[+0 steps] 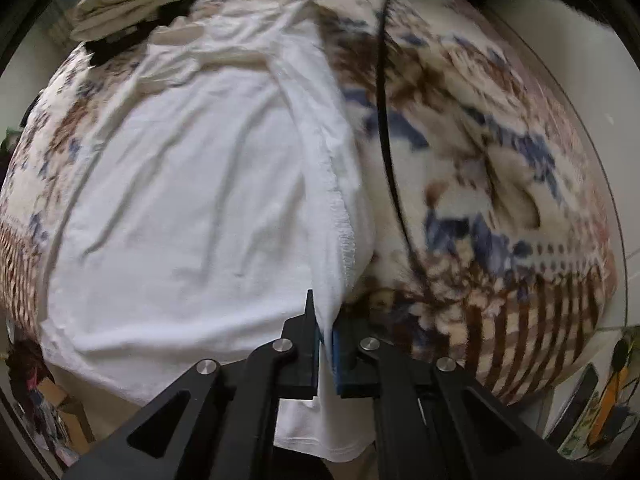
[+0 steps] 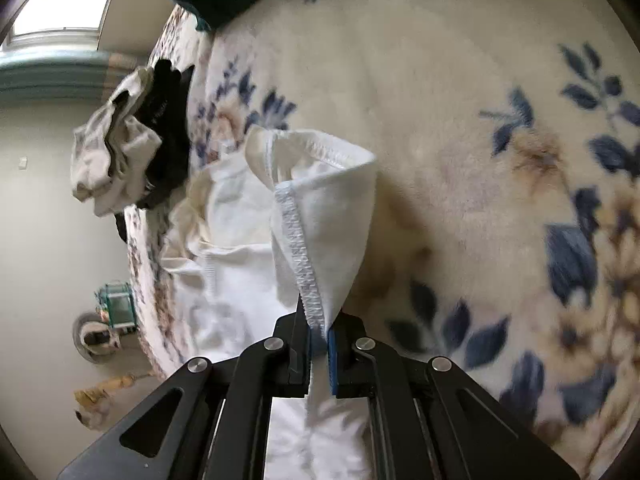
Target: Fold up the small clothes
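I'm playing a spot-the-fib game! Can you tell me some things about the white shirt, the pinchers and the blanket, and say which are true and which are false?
1. Both grippers pinch the white shirt. True: left gripper, right gripper.
2. The blanket is plain green. False: it is cream with blue and brown flowers.
3. The right gripper holds a stitched hem. True.
4. The shirt is neatly folded into a small square. False: it lies spread out and wrinkled.
5. A pile of clothes sits beyond the shirt. True.

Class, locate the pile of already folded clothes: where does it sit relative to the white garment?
The folded pile sits at the upper left of the left wrist view, on the floral blanket just beyond the white garment, near the blanket's edge.
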`<move>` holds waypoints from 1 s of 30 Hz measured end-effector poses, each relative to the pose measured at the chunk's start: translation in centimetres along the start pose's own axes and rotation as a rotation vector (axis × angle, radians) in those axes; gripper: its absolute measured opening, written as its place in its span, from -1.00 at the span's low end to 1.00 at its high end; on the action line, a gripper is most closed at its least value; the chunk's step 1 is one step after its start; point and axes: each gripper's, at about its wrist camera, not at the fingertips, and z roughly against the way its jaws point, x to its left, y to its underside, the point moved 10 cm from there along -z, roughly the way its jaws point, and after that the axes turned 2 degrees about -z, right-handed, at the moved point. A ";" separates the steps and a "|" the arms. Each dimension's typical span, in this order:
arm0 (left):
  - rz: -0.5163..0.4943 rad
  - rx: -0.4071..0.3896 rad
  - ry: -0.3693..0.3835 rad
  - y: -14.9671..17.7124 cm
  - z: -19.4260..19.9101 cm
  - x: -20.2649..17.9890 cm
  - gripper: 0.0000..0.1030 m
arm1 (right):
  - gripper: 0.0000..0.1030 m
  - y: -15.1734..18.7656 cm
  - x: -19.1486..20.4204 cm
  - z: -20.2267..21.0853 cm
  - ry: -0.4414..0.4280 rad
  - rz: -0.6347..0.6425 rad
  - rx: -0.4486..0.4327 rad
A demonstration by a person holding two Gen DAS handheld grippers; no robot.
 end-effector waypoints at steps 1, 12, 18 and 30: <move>0.028 -0.012 -0.006 -0.1 1.1 1.5 -0.95 | -0.87 -0.1 0.7 0.7 0.006 -0.005 -0.006; 0.300 -0.048 -0.094 -0.8 3.1 16.6 -0.95 | -0.87 -0.3 13.0 -1.1 0.192 0.142 0.039; 0.404 -0.065 -0.114 -0.6 1.2 25.4 -0.95 | -0.87 0.2 20.7 -9.6 0.307 0.217 0.051; 0.499 0.047 -0.021 3.3 -5.8 34.9 -0.86 | -0.87 0.4 23.5 -20.4 0.577 0.268 0.071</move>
